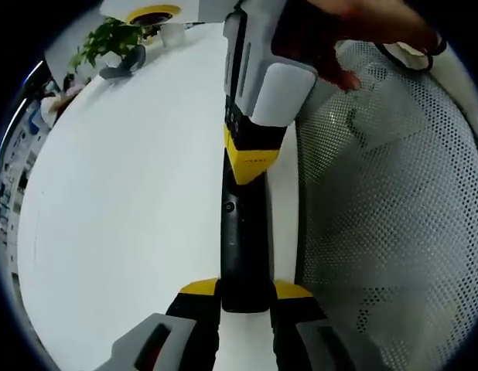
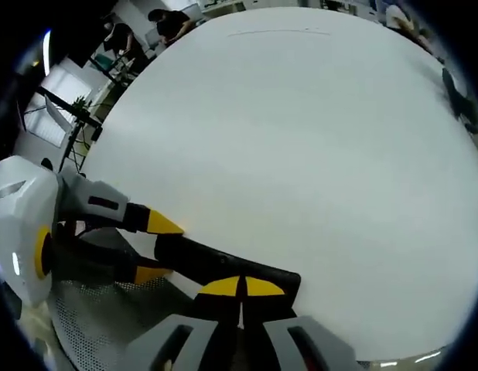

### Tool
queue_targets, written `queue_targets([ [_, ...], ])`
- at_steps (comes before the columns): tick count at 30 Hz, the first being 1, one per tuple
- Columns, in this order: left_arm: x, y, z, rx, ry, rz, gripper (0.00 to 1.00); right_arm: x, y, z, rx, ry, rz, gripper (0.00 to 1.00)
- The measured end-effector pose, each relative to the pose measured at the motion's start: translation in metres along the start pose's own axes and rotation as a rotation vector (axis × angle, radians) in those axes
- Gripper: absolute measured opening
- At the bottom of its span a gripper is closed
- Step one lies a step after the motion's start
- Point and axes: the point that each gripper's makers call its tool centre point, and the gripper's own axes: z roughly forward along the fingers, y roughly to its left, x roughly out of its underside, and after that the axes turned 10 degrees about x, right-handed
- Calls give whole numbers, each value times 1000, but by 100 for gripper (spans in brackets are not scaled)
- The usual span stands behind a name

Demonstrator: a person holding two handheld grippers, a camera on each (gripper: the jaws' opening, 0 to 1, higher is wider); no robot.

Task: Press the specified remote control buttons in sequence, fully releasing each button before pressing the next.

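Left gripper fingers clamp remote near end, over table edge. Right gripper fingers closed, tips on remote's far end: press underway. Next: lift fully clear.

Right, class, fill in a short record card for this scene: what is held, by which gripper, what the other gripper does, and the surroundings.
Object: black remote, lying lengthwise on the table
Surface: white table
Left gripper: jaws shut on the remote's near end
Right gripper: jaws closed together, tips over the remote's top face
Button contact: cannot tell
Beside the table: white mesh chair
Far edge: potted plant
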Motion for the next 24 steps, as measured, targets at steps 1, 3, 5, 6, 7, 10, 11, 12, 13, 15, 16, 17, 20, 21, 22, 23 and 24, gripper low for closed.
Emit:
queue_targets([
  [1,0,0,0,-1,-5,-1,23,0,0,0,0,-3,-1,0],
  [3,0,0,0,-3,-13,-4,23,-1,1,0,0,-6,-8,0],
  [5,0,0,0,-3,-16,-6,23,-1,1,0,0,-4,-13,0],
  [6,0,0,0,-2,-16,-7,23,-1,1,0,-2,-3,-11,0],
  [7,0,0,0,-3,-15,-6,23,0,2,-1,-5,-3,-12,0],
  [10,0,0,0,-3,-18,-4,23,-1,2,-1,-12,-5,-12,0],
  [11,0,0,0,-2,-19,-3,23,0,2,-1,-12,-5,-13,0],
  [12,0,0,0,-2,-21,-2,23,0,3,-1,-11,-3,-20,0],
  [13,0,0,0,-2,-22,-2,23,1,4,-1,-11,0,-27,0],
  [15,0,0,0,0,-23,0,23,2,6,-1,-10,4,-38,0],
  [16,0,0,0,0,-22,1,23,2,5,-1,-7,3,-56,0],
  [17,-1,0,0,0,-22,1,23,2,5,-1,-8,3,-58,0],
  [20,-1,0,-1,0,-21,3,23,1,4,0,-13,6,-52,0],
  [21,-1,0,-1,0,-20,4,23,1,4,0,-16,7,-49,0],
  [22,-1,0,-1,-1,-20,5,23,1,4,0,-19,7,-44,0],
  [23,-1,0,-1,-1,-20,5,23,1,4,0,-20,8,-42,0],
  [24,-1,0,-1,-1,-19,6,23,1,4,0,-20,10,-41,0],
])
